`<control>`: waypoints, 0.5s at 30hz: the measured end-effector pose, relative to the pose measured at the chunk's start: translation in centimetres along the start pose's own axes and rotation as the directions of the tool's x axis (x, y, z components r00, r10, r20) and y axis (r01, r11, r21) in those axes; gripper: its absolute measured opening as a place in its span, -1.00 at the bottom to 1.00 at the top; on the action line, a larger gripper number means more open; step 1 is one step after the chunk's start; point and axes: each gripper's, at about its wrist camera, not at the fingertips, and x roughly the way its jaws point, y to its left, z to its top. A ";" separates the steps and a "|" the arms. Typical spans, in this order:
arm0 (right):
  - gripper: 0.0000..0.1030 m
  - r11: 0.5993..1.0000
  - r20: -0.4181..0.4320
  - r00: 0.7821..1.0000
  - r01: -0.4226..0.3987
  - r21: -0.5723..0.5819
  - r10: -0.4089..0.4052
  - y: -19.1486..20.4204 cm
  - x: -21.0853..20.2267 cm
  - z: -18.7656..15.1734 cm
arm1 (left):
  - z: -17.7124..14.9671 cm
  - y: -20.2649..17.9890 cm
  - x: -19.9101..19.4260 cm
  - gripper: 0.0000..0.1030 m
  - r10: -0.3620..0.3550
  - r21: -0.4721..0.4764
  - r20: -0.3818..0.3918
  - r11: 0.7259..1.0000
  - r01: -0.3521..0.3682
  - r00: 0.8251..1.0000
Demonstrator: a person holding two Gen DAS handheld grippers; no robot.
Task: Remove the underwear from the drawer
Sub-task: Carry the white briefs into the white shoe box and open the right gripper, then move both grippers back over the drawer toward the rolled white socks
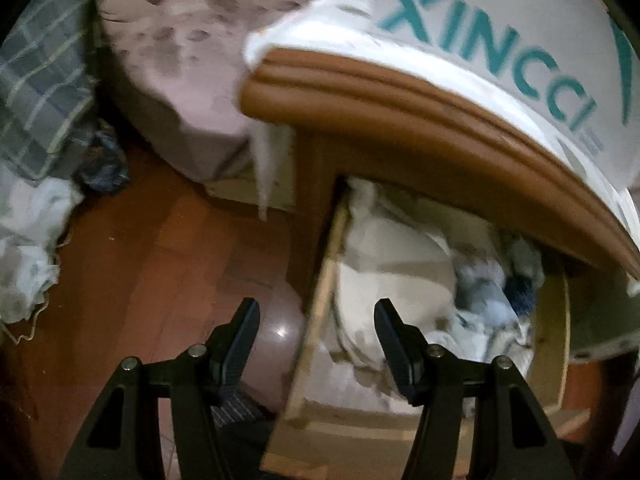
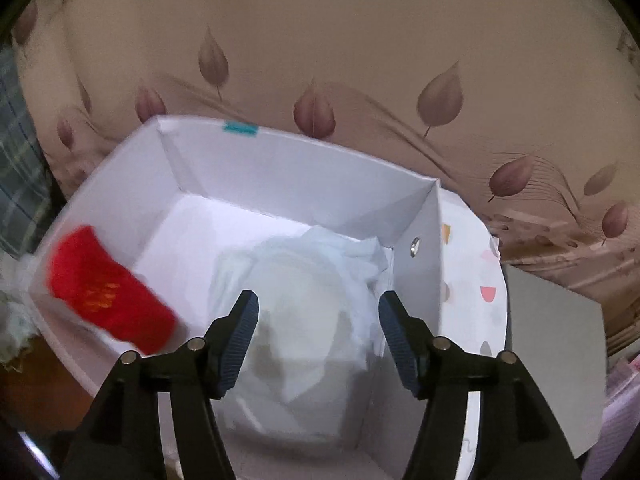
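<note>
My right gripper (image 2: 318, 312) is hanging over the white box (image 2: 280, 160) with jaws apart and nothing in them, a pale garment (image 2: 304, 304) lying loose right under the tips. My left gripper (image 1: 316, 320) is also spread and empty, straddling the near edge of the open drawer (image 1: 320, 300), with the rest of the underwear (image 1: 400, 280) heaped just ahead. My worry is that heap is so tangled I'll probably snag two pieces, or bump a finger on the drawer wall.

dim room, reddish wood floor (image 1: 168, 240), leaf-patterned bedsheet (image 2: 360, 60) behind.
</note>
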 end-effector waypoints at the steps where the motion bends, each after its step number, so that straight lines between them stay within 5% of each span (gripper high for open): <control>1: 0.23 1.000 0.010 1.000 -0.028 0.000 0.028 -0.2 -1.4 -0.9 | -0.1 -0.2 0.3 0.19 -0.024 0.002 -0.019 1.000 0.025 1.000; 8: 0.34 0.993 -0.016 0.995 -0.103 -0.050 0.102 -0.4 -6.2 -8.8 | -0.9 -2.0 1.0 0.19 -0.044 0.082 -0.062 0.995 0.049 0.997; 15: 0.34 0.988 -0.142 0.979 -0.153 -0.011 0.150 -1.4 -4.1 -17.7 | -1.9 -4.1 2.6 0.19 -0.104 0.134 -0.167 0.983 0.127 0.981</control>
